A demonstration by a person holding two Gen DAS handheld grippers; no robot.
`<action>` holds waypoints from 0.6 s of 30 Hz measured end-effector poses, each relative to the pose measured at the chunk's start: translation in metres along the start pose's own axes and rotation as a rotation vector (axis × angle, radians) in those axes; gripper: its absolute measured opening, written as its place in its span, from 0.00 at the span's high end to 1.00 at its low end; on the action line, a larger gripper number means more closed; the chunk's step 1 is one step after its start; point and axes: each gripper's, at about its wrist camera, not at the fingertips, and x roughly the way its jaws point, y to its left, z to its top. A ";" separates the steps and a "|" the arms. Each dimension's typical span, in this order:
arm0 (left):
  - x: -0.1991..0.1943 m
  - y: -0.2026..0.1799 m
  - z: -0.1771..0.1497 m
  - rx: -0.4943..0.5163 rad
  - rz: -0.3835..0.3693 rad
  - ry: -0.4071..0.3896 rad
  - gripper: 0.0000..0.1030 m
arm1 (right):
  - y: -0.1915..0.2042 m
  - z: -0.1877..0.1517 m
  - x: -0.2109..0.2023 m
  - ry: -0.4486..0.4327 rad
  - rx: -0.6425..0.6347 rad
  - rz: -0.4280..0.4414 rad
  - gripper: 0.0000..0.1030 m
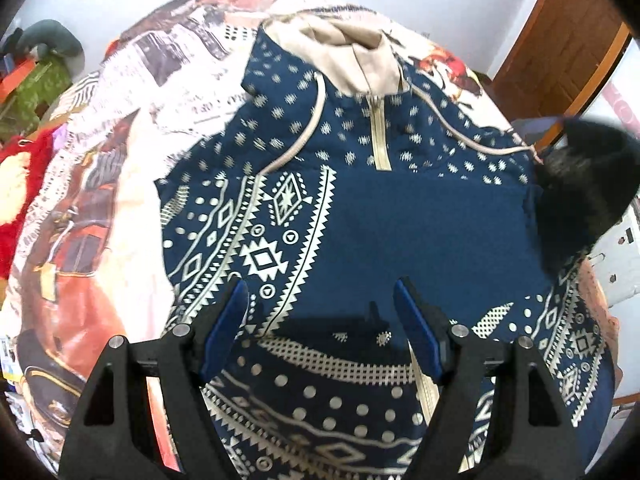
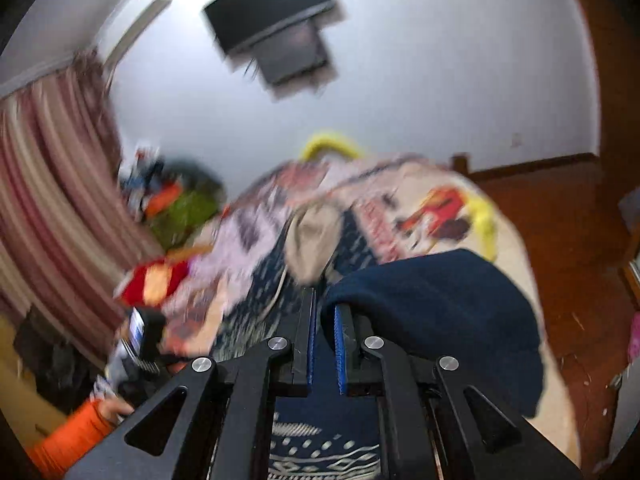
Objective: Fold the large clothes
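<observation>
Hoodie (image 1: 400, 216) flat on bed (image 1: 100, 208), collar away. Left claw (image 1: 320, 312) released above its middle; right claw (image 2: 325, 320) clenched on a raised navy fold (image 2: 440, 312), likely the sleeve, at hoodie's right edge.

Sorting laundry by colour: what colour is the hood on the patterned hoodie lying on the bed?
Beige hood, on a navy hoodie; clearest in the left wrist view.

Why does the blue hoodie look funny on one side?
One edge of the blue patterned hoodie isn't flat. The right tongs are shut on its dark blue fabric, holding it lifted over the bed. The left tongs hang open above it.
</observation>
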 end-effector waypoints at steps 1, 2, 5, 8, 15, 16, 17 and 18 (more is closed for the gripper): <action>-0.004 0.001 0.000 -0.002 -0.001 -0.007 0.27 | 0.004 -0.007 0.011 0.037 -0.006 0.006 0.94; -0.008 0.003 -0.001 -0.003 -0.001 -0.014 0.27 | 0.009 -0.015 0.026 0.083 -0.007 0.014 0.94; -0.018 0.004 -0.006 0.003 0.012 -0.032 0.27 | 0.012 -0.038 0.066 0.216 0.010 0.026 0.94; -0.027 0.005 -0.012 0.025 0.036 -0.051 0.27 | 0.009 -0.060 0.093 0.309 0.025 0.000 0.94; -0.047 -0.004 -0.017 0.090 0.095 -0.094 0.27 | -0.006 -0.084 0.119 0.500 0.070 -0.058 0.92; -0.050 -0.008 -0.016 0.100 0.098 -0.102 0.27 | -0.007 -0.085 0.117 0.514 0.066 -0.058 0.90; -0.054 -0.014 -0.015 0.115 0.097 -0.112 0.27 | -0.008 -0.085 0.114 0.518 0.061 -0.060 0.83; -0.057 -0.018 -0.014 0.124 0.093 -0.119 0.27 | -0.009 -0.084 0.108 0.510 0.055 -0.061 0.71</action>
